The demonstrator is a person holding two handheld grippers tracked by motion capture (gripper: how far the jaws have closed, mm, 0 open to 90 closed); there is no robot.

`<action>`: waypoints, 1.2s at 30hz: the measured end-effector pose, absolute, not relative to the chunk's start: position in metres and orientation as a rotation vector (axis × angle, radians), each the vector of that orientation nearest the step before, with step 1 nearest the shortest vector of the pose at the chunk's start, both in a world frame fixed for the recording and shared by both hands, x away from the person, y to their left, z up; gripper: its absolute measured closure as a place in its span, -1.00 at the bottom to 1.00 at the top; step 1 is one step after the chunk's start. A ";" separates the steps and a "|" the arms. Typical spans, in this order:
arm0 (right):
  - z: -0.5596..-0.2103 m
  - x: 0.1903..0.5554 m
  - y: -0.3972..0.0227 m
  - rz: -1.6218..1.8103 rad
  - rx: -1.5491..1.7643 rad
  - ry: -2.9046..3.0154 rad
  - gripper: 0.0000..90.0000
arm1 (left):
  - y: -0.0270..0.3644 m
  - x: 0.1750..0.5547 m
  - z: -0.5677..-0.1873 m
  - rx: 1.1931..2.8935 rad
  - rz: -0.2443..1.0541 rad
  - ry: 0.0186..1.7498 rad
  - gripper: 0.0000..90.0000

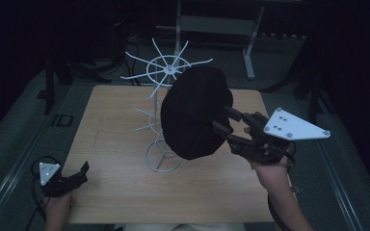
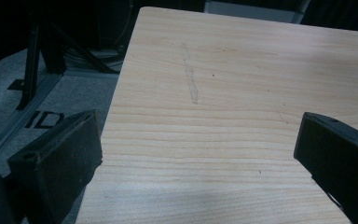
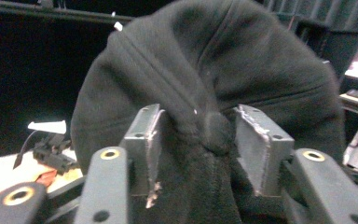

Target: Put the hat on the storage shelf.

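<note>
Item: black hat point(image 1: 195, 113), soft, light, floppy; we judge a fold near its top the best hold. Held aloft beside the white rack point(image 1: 166, 72), pinched by our right gripper point(image 1: 223, 121). Left gripper point(image 1: 83, 169): jaws spread, at the table point(image 1: 115, 144) corner.

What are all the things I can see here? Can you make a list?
hat: one, black, soft, held up in the air over the table, in front of the rack
rack: one, white wire, standing upright on the table, spokes spread at its top
table: one, light wood
metal frame: one, grey, on the floor behind the table
right gripper: black, jaws pinching the hat's fabric
left gripper: black, jaws wide apart, low at the table's near left corner
</note>
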State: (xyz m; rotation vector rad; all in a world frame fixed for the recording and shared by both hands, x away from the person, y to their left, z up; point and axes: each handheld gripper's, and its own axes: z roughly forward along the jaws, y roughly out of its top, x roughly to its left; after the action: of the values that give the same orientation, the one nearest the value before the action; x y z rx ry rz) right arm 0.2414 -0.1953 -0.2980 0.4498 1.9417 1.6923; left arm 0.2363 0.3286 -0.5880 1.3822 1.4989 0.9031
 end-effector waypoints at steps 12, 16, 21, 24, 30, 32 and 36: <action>-0.311 0.252 -0.237 1.637 0.581 1.866 -0.37 | 0.328 0.236 -0.588 1.383 0.906 1.499 -0.97; -0.325 0.258 -0.250 1.600 0.644 1.883 -0.48 | 0.328 0.236 -0.588 1.385 0.905 1.501 -0.97; -0.344 0.266 -0.262 1.591 0.709 1.903 -0.57 | 0.328 0.236 -0.588 1.385 0.906 1.501 -0.97; -0.367 0.277 -0.270 1.552 0.761 1.948 -0.69 | 0.328 0.236 -0.588 1.383 0.906 1.501 -0.97; -0.407 0.292 -0.281 1.446 0.865 1.965 -0.70 | 0.328 0.236 -0.588 1.382 0.906 1.500 -0.97; -0.418 0.296 -0.284 1.411 0.877 1.965 -0.70 | 0.328 0.236 -0.588 1.381 0.907 1.499 -0.97; -0.444 0.303 -0.295 1.374 0.911 1.959 -0.69 | 0.328 0.236 -0.588 1.382 0.907 1.500 -0.97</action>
State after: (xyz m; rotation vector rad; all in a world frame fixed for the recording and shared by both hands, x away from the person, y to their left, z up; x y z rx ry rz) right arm 0.3025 -0.2947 -0.4438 0.9107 1.9595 1.3741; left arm 0.2363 0.3283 -0.5881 1.3815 1.5002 0.9065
